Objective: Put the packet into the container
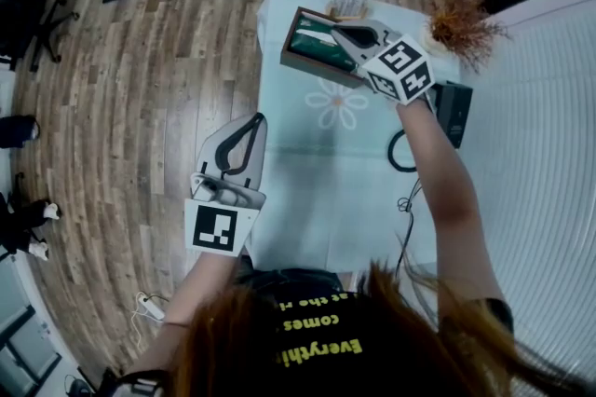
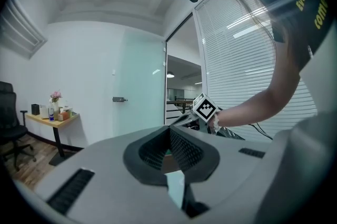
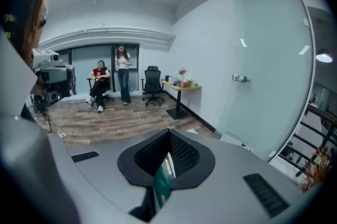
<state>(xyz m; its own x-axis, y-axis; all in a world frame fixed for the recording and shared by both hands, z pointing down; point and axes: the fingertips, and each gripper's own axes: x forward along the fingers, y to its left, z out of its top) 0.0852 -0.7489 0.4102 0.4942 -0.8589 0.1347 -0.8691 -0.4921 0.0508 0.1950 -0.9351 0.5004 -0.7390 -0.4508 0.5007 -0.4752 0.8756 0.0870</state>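
Right gripper (image 3: 168,140) clamped on thin green packet (image 3: 162,186), held edge-on over container (image 1: 312,72) on worktop (image 1: 317,185). Packet likely light, floppy, slick; edge pinch suits. Left gripper (image 1: 256,123) closed, empty.

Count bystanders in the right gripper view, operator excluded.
2. A seated person is on the far side of the room. A standing person is just right of them, next to an office chair. Others may be outside this view.

Office, swivel chairs (image 3: 152,83), side desk (image 3: 181,88), frosted glass partition (image 3: 253,70), slatted window blinds (image 2: 237,60), wood-plank floor (image 1: 140,69)
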